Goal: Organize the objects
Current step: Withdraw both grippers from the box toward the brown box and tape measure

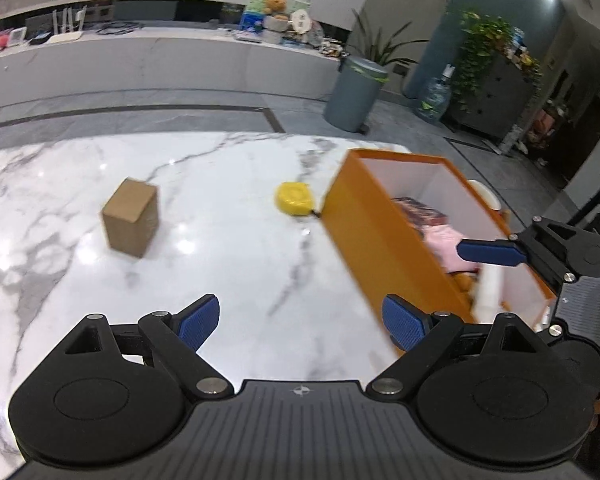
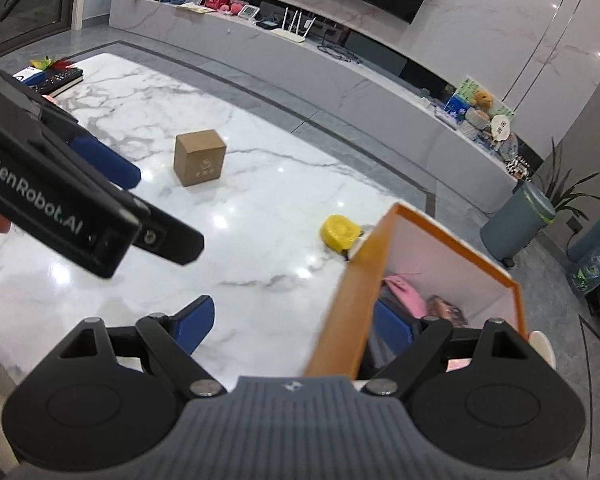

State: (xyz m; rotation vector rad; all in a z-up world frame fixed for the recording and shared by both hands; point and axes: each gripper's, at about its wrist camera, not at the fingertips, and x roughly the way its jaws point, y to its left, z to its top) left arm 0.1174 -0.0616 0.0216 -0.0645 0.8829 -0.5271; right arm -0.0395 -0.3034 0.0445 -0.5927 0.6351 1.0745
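An open orange box with white inner walls stands on the marble table at the right; it holds a pink item and other small things. A yellow tape measure lies just left of the box. A small brown cardboard box stands further left. My left gripper is open and empty above the table, its right finger near the box's wall. My right gripper is open and straddles the orange box's near wall, right finger inside. The tape measure and cardboard box lie beyond.
Books and a colourful item sit at the table's far left corner. A long marble counter with clutter runs behind. A grey bin, plants and a water bottle stand on the floor to the right.
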